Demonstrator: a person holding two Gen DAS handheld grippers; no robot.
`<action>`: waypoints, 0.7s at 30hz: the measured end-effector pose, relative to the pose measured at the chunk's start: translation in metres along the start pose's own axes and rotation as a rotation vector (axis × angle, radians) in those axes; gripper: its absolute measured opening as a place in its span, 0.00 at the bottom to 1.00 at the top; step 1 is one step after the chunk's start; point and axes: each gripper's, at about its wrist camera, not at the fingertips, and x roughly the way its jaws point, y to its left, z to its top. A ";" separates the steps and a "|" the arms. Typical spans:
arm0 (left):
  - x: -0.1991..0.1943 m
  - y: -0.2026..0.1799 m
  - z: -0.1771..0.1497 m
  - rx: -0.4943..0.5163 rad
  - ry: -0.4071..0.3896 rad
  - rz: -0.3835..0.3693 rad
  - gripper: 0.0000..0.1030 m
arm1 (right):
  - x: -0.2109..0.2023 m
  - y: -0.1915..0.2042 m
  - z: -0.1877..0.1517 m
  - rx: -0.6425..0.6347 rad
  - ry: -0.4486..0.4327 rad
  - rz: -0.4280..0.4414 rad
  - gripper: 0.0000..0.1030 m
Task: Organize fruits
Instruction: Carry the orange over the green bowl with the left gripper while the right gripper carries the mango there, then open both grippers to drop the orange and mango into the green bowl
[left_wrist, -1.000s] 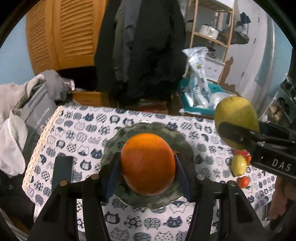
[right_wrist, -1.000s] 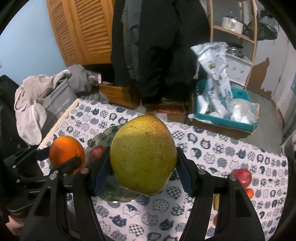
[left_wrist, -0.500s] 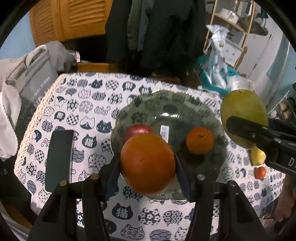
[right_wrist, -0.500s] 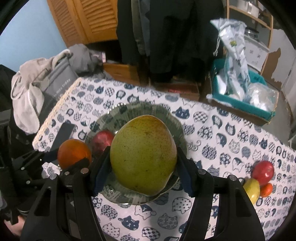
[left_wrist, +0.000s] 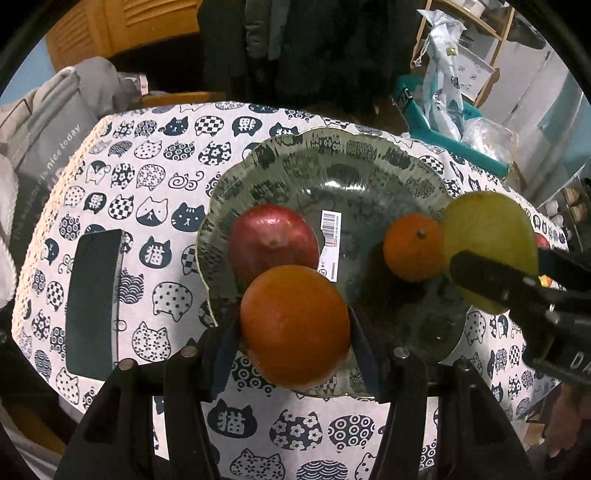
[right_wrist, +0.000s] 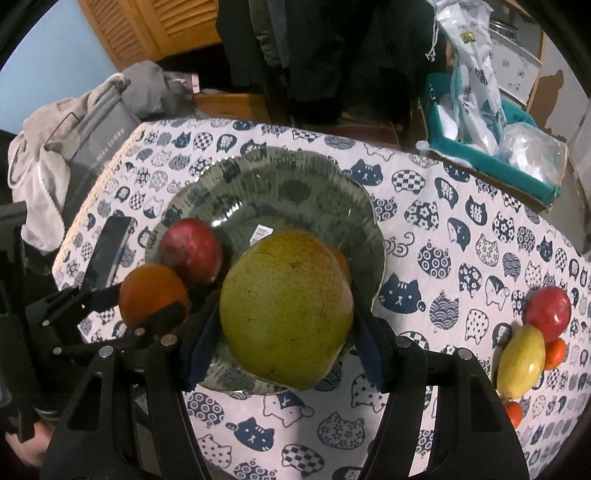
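Note:
My left gripper (left_wrist: 295, 328) is shut on a large orange (left_wrist: 294, 325) and holds it over the near left rim of a green patterned plate (left_wrist: 351, 166). On the plate lie a red apple (left_wrist: 273, 236) and a small tangerine (left_wrist: 412, 247). My right gripper (right_wrist: 286, 314) is shut on a big yellow-green pear (right_wrist: 286, 310) over the plate's (right_wrist: 280, 181) near right rim. In the right wrist view the orange (right_wrist: 151, 295) sits beside the apple (right_wrist: 190, 249); the tangerine is mostly hidden behind the pear.
On the cat-print cloth (right_wrist: 443, 221), a red apple (right_wrist: 548, 308), a yellow fruit (right_wrist: 521, 360) and small tangerines (right_wrist: 554, 352) lie at the right edge. A black phone (left_wrist: 94, 302) lies left of the plate. A teal bin (right_wrist: 491, 166) with bags stands beyond the table.
Both grippers have moved forward and down over the plate with their fruit. The plate, apple and tangerine now look larger and closer.

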 end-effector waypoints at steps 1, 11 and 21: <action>0.002 0.000 0.000 -0.002 0.005 -0.001 0.57 | 0.001 -0.001 0.000 0.000 0.002 0.000 0.64; -0.001 -0.002 0.000 0.010 -0.026 0.002 0.71 | 0.007 -0.001 -0.001 0.009 0.018 0.010 0.64; -0.014 0.022 -0.002 -0.066 -0.015 0.024 0.71 | 0.019 0.004 -0.003 -0.001 0.049 0.015 0.64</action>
